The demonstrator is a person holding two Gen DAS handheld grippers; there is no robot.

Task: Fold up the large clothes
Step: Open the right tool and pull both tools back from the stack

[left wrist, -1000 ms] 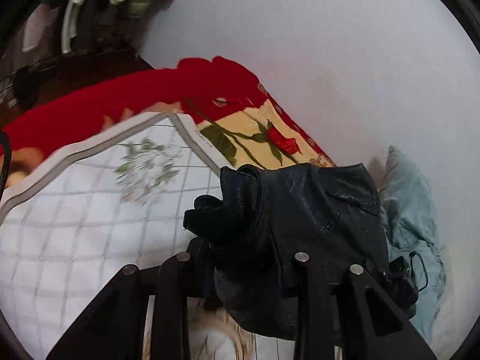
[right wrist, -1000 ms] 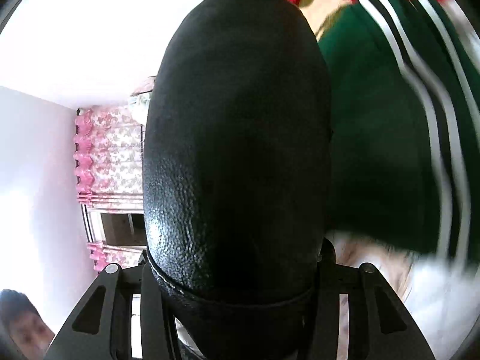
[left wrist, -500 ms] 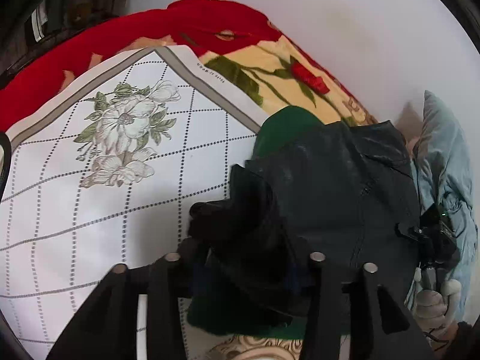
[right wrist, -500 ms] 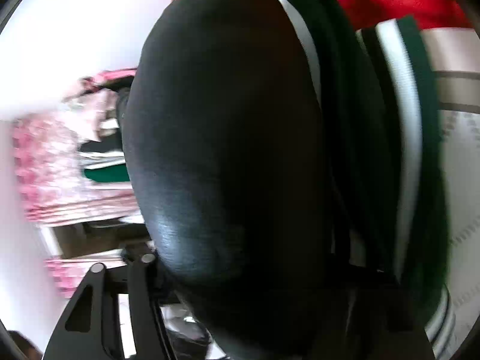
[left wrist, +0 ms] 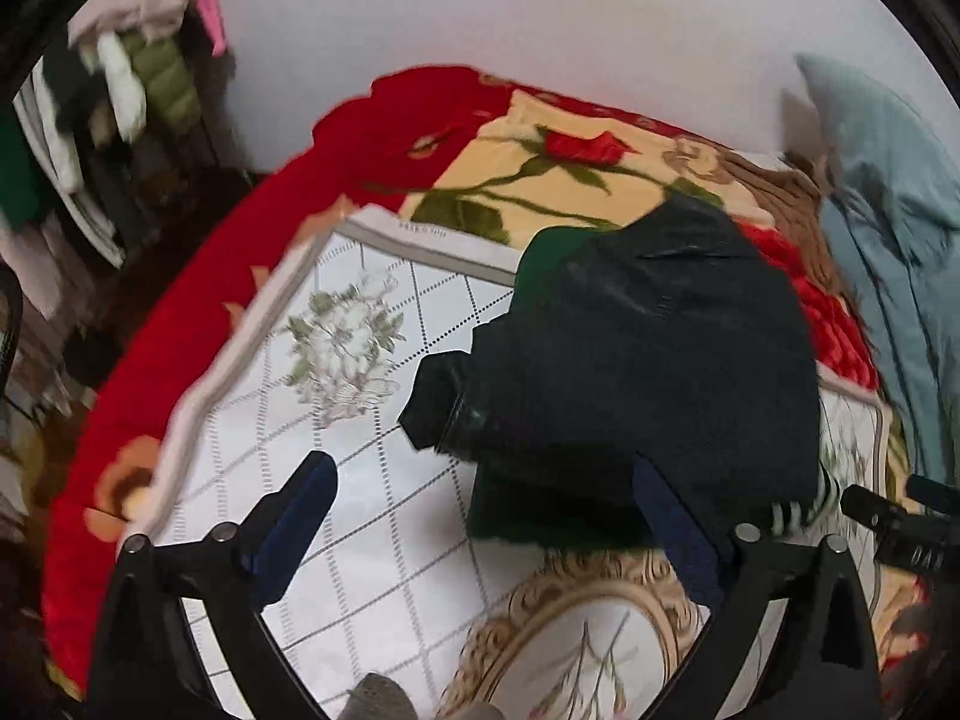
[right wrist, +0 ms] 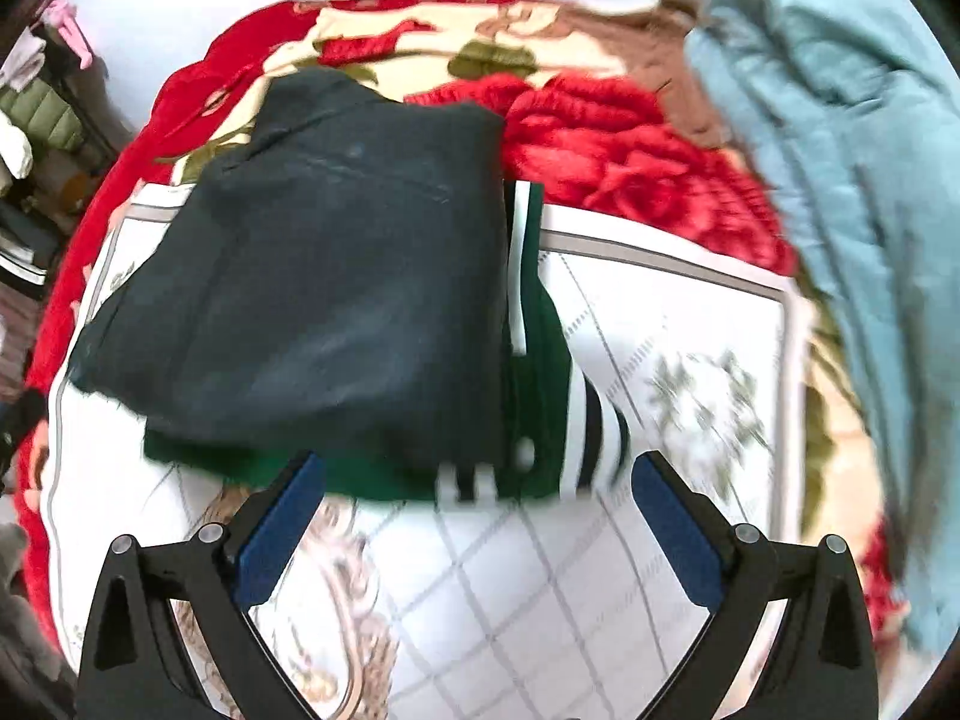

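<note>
one black jacket, one green garment — two grippers

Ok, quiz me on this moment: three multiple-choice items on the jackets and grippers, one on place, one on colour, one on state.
1. Where does the folded black leather jacket lie?
A. on the green striped jacket
B. on the blue pillow
C. hanging from a gripper

2. What colour are the stripes on the lower jacket's cuff?
A. red and yellow
B. white and black
C. blue and pink

3. How do the jaws of the left gripper and the right gripper stand?
A. both shut on leather
B. left shut, right open
C. both open and empty

Answers: 1 A, green cloth shows under the black jacket's edges on the white checked cloth. 2 B, the right wrist view shows white and black bands at the cuff. 3 C, each wrist view shows a wide gap between the blue pads with nothing in it.
</note>
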